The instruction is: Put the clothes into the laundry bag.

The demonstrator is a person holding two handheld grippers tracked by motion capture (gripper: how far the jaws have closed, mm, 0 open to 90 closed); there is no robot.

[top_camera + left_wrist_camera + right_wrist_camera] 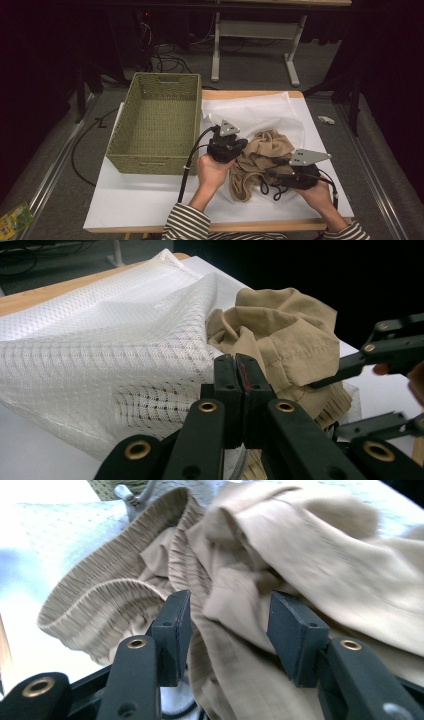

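My right claw gapes over the crumpled tan shorts; my left claw is clamped empty beside white mesh fabric, the wicker basket close alongside.

Striped sleeves, black grippers, brass screws, grey three-cornered plates

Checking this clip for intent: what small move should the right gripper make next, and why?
Probably close the right gripper on the tan garment: its jaws stand open with a fold of the cloth between them, and the woven basket waits beside the pile.
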